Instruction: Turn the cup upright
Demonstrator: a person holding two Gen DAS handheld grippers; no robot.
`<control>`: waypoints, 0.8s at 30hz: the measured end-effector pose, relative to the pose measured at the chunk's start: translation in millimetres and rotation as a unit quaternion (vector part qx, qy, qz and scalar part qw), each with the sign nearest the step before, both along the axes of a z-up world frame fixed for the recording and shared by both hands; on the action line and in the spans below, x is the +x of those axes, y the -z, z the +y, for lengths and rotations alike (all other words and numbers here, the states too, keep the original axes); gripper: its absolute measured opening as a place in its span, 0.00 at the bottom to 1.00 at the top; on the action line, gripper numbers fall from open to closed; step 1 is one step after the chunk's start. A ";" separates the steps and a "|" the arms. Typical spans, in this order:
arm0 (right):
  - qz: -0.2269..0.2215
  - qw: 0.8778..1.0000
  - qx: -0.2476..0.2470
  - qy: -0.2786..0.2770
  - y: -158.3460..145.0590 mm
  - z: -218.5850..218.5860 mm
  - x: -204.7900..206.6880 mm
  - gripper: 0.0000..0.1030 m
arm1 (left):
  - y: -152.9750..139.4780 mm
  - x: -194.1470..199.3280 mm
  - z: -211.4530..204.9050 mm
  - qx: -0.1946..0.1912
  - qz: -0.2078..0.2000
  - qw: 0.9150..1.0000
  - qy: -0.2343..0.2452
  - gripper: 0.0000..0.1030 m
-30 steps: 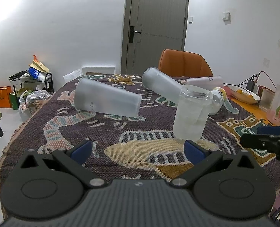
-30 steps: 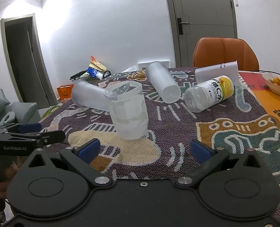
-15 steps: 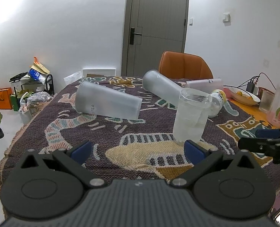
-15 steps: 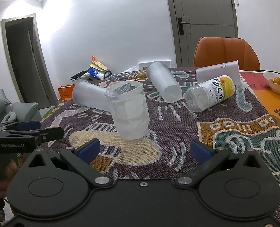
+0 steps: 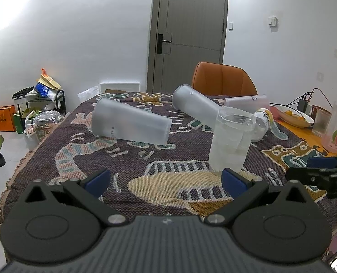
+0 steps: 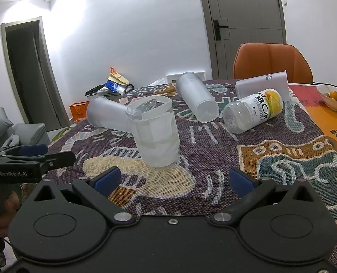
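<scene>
A clear plastic cup point(image 5: 231, 142) stands upright on the patterned tablecloth point(image 5: 159, 182); it also shows in the right wrist view point(image 6: 155, 133). A frosted cup point(image 5: 130, 121) lies on its side at the left, seen partly behind the upright cup in the right wrist view point(image 6: 105, 116). A second frosted cup point(image 5: 194, 105) lies on its side further back, also in the right wrist view point(image 6: 196, 101). My left gripper point(image 5: 166, 180) is open and empty, short of the upright cup. My right gripper point(image 6: 175, 178) is open and empty, just in front of it.
A lying vitamin drink bottle point(image 6: 253, 110) and a white lying cup point(image 6: 262, 85) are at the back right. An orange chair point(image 5: 223, 79) stands behind the table. A fruit bowl point(image 5: 294, 116) and a pink bottle point(image 5: 336, 129) are at the right edge.
Both grippers have drawn back slightly and risen; the view tilts up a little. The cups have not moved.
</scene>
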State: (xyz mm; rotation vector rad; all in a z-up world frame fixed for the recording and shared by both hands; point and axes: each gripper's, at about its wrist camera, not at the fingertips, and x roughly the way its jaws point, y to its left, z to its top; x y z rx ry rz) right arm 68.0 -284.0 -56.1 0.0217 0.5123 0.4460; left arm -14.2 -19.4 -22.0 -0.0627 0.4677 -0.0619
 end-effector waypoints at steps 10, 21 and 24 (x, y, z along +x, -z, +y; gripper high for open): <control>0.003 1.000 0.000 0.003 2.6 -1.4 2.0 1.00 | 0.2 0.0 0.3 0.000 0.000 1.000 0.000 1.00; 0.006 1.000 0.000 0.005 5.3 -2.4 3.7 1.00 | 1.1 0.0 0.1 0.001 0.001 1.000 0.001 1.00; 0.009 1.000 0.000 0.006 7.2 -2.3 5.5 1.00 | 3.8 0.3 0.1 0.003 0.002 1.000 0.002 1.00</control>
